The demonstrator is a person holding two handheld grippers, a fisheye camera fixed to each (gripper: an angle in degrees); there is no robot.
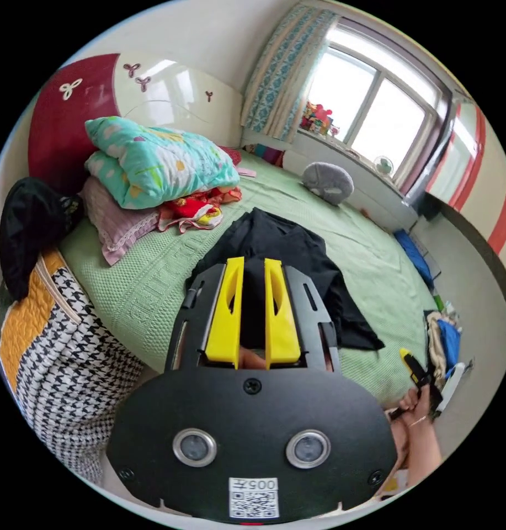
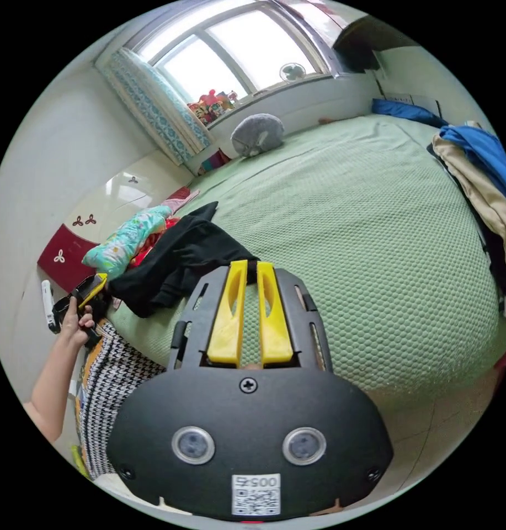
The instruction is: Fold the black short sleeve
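The black short sleeve [image 1: 297,248] lies crumpled on the green bed cover [image 1: 153,276], near the bed's edge. In the left gripper view my left gripper [image 1: 254,260] hovers in front of it, its yellow jaws a narrow gap apart with nothing between them. A hand holds the right gripper [image 1: 410,361] off the bed's side. In the right gripper view the shirt [image 2: 175,259] is bunched beyond my right gripper [image 2: 251,264], whose jaws are almost touching and hold nothing. The left gripper [image 2: 92,287] sits in a hand, apart from the cloth.
A folded turquoise quilt [image 1: 159,160] and bright fabrics are stacked by the headboard. A houndstooth bag [image 1: 59,342] stands beside the bed. A grey cushion [image 2: 258,134] rests near the window. A heap of blue and beige clothes [image 2: 484,182] lies on the bed's far side.
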